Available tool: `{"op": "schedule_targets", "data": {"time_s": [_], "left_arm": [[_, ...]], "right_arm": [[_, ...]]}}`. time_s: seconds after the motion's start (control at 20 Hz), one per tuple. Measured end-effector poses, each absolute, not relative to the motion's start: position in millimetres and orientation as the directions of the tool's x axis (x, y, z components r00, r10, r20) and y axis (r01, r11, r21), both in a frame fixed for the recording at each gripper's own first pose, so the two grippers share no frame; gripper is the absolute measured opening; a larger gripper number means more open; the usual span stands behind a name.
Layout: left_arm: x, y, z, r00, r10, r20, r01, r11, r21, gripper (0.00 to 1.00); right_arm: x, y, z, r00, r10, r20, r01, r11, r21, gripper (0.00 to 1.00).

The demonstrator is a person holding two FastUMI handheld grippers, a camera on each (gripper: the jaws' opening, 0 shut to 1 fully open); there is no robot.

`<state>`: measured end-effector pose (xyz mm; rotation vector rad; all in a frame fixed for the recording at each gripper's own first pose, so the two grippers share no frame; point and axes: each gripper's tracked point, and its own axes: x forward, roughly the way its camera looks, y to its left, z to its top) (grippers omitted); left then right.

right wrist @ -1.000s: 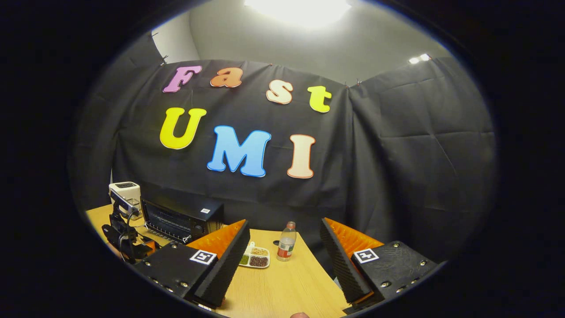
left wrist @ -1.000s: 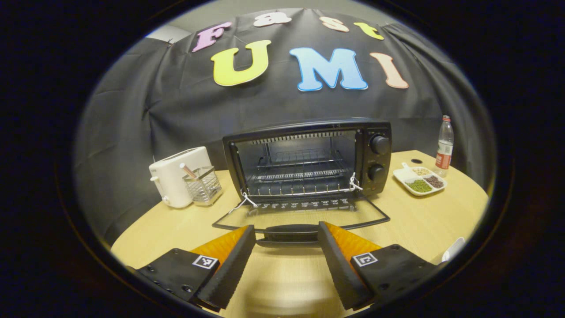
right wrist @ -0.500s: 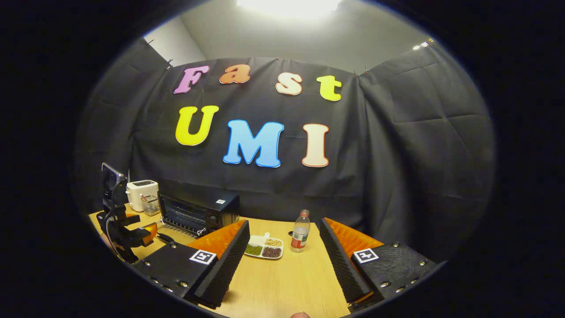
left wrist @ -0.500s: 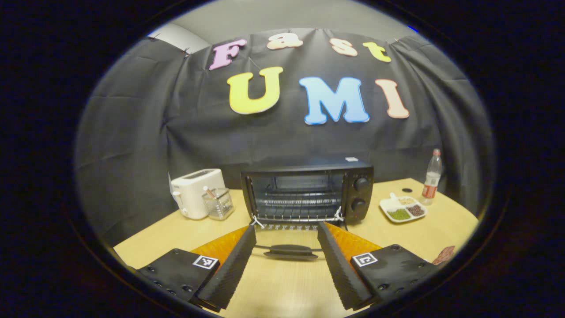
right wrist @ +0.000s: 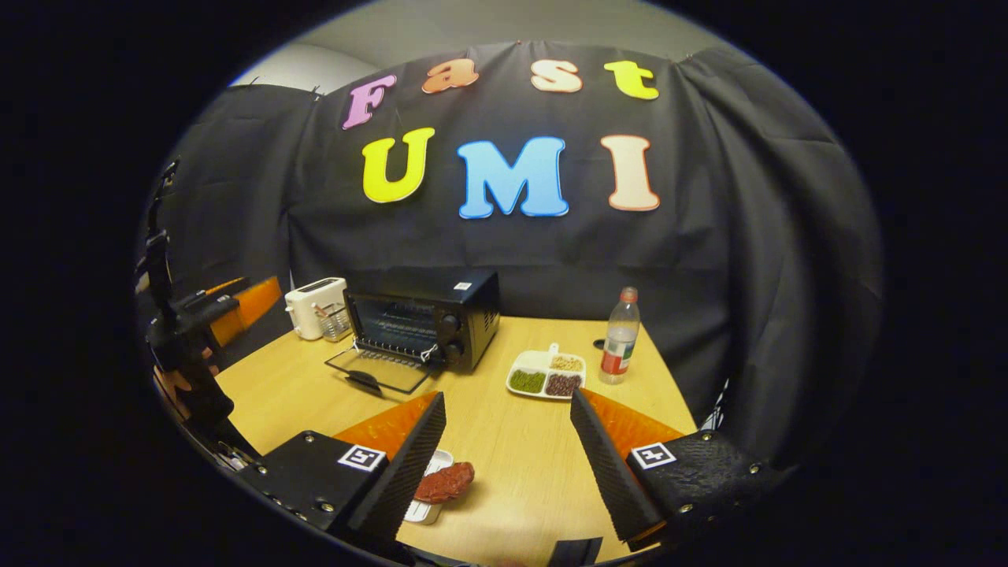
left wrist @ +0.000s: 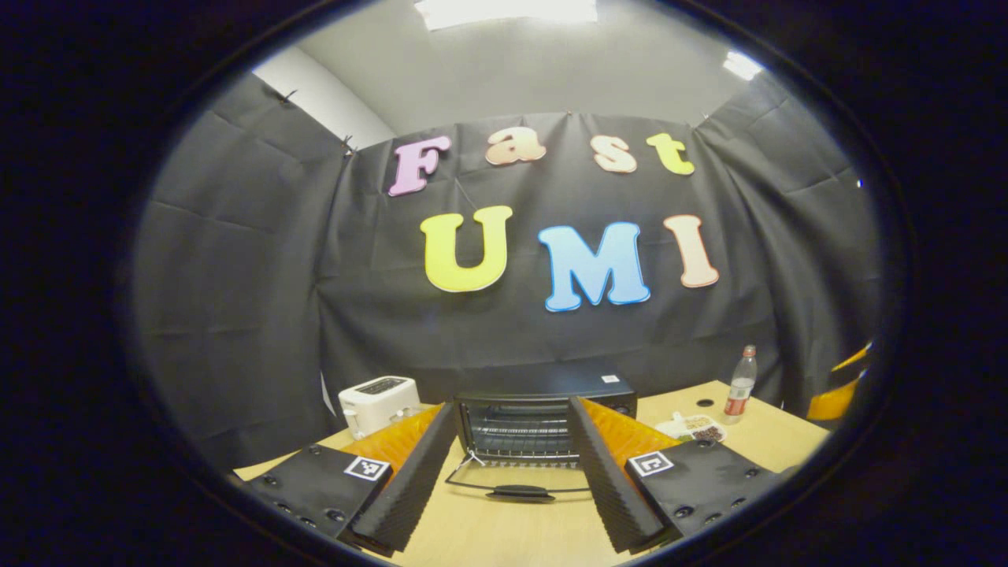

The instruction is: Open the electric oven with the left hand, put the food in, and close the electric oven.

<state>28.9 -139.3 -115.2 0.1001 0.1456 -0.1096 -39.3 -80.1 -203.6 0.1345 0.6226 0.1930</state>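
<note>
The black electric oven (left wrist: 543,417) (right wrist: 425,315) stands at the back of the wooden table with its glass door (right wrist: 378,372) folded down flat and its wire rack bare. My left gripper (left wrist: 512,496) is open, drawn well back from the door handle (left wrist: 520,493), holding nothing. A reddish-brown piece of food (right wrist: 443,482) lies on a small white dish (right wrist: 429,504) near the table's front edge. My right gripper (right wrist: 504,472) hangs open just above and behind it, the food beside its left finger. The left gripper (right wrist: 185,315) and the hand holding it appear at the far left.
A white toaster (right wrist: 315,307) and a clear utensil holder (right wrist: 337,321) stand left of the oven. Right of it lie a white divided plate of beans (right wrist: 547,374) and a plastic bottle (right wrist: 620,335). A yellow and black object (left wrist: 839,386) sits at the right edge.
My left gripper has pulled back and tilted up, away from the open oven door. My right gripper has tipped down toward the table, bringing the food on its dish into sight.
</note>
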Motion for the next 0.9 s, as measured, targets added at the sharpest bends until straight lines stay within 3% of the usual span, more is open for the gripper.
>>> {"op": "schedule_targets", "data": {"time_s": [0.15, 0.35, 0.6, 0.9], "left_arm": [[23, -138, -102, 0.982, -0.118, -0.146, 0.128, 0.990, 0.064, 0.90], [20, -127, -84, 0.982, -0.132, -0.132, 0.138, 0.990, 0.033, 0.99], [24, -106, -65, 0.983, -0.142, -0.112, 0.148, 0.988, 0.047, 0.99], [23, -90, -65, 0.981, -0.147, -0.124, 0.157, 0.985, 0.072, 0.95]], "right_arm": [[-46, -62, -236, 0.719, 0.280, -0.636, -0.128, 0.953, 0.275, 0.98], [-55, -38, -278, 0.598, 0.368, -0.712, -0.079, 0.911, 0.405, 0.99], [-69, -32, -322, 0.465, 0.405, -0.787, 0.027, 0.882, 0.470, 0.99], [-80, -6, -344, 0.344, 0.549, -0.762, 0.197, 0.751, 0.630, 0.97]]}}
